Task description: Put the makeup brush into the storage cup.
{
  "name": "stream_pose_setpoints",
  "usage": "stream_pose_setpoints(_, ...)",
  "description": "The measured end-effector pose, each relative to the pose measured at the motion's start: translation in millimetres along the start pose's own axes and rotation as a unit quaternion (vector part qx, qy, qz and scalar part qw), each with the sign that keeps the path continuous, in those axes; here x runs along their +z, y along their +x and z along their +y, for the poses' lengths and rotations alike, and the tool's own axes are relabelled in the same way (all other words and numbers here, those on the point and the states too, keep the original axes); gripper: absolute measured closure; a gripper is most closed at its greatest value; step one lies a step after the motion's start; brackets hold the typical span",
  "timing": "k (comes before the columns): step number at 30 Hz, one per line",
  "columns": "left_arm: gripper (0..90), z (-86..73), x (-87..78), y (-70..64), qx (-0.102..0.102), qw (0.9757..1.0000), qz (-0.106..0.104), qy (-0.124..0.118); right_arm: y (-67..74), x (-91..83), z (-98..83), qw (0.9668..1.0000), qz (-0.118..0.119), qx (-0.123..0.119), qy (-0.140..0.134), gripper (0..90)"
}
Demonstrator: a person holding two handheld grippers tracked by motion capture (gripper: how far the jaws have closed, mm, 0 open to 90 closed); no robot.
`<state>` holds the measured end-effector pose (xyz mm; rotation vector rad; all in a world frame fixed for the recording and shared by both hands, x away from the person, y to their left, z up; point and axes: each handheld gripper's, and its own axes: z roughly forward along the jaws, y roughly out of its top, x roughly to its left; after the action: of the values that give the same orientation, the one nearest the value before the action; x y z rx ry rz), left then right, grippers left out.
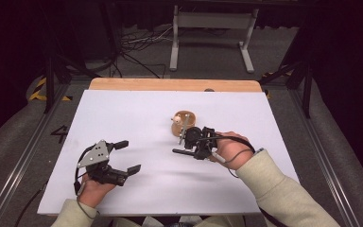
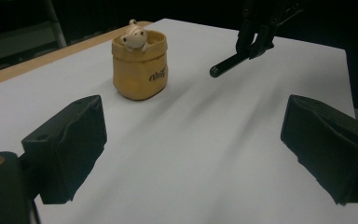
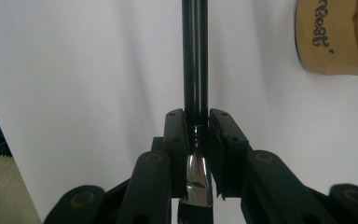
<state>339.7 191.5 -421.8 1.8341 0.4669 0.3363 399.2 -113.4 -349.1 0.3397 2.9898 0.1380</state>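
Clamping tight on a black pen (image 3: 195, 60) with the right gripper (image 3: 196, 126), shaft running straight out between the jaws, yellow pouch (image 3: 335, 37) lying beyond them, left gripper (image 2: 191, 140) gaping wide.

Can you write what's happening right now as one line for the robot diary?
right gripper: shut on black pen, lifted off white table | left gripper: open, empty | tan sack pot: upright near pen
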Motion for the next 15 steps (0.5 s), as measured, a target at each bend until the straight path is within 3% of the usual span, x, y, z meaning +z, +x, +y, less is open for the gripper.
stream_pose_setpoints(8,7.9,5.5,11.5,-1.3,0.014,0.9995,-0.027,0.005,9.6,-15.2,12.8,0.9996,-0.004,-0.028,-0.002,78.2)
stream_pose_setpoints(15,6.9,7.6,19.9,-3.8,0.024,0.9973,-0.070,0.005,19.6,-22.6,20.8,0.9991,0.001,-0.042,-0.005,78.2)
